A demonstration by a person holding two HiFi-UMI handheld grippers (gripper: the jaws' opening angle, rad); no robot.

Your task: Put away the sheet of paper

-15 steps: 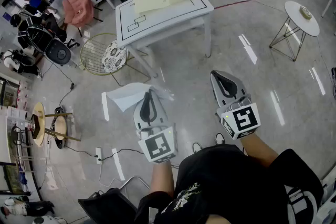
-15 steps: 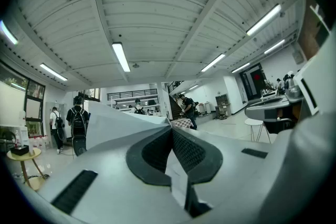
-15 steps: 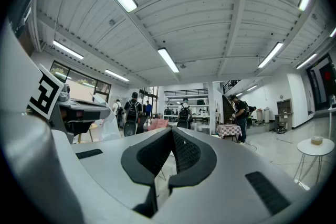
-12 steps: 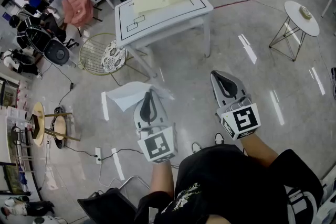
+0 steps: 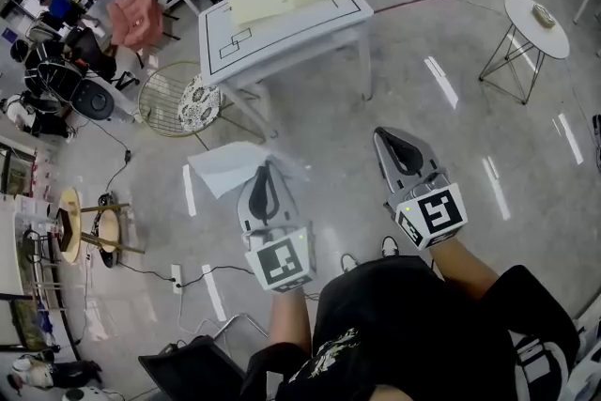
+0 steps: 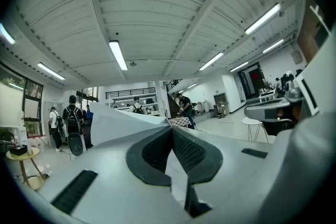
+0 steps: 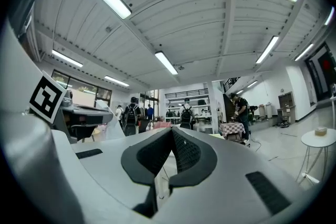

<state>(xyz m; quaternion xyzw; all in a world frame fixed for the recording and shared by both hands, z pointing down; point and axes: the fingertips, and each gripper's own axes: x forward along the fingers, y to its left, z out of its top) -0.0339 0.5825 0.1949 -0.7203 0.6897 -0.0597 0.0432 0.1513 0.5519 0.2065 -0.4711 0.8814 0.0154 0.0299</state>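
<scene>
Glossy grey floor [image 5: 451, 136], streaked with lamp glare. White table [image 5: 300, 28] marked with black lines. Near its left, round wire chair [image 5: 160, 94]; further back, pink-draped chair [image 5: 134, 11]. Far right, small round side table [image 5: 521, 9]. Overhead, ribbed white ceiling [image 6: 157, 18], strip lights [image 6: 117, 55].

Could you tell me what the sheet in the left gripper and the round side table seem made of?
Sheet of paper: thin matte white paper, bending and creased beyond the left gripper. Round side table: smooth white top, possibly painted wood or laminate; thin dark legs, likely metal.
</scene>
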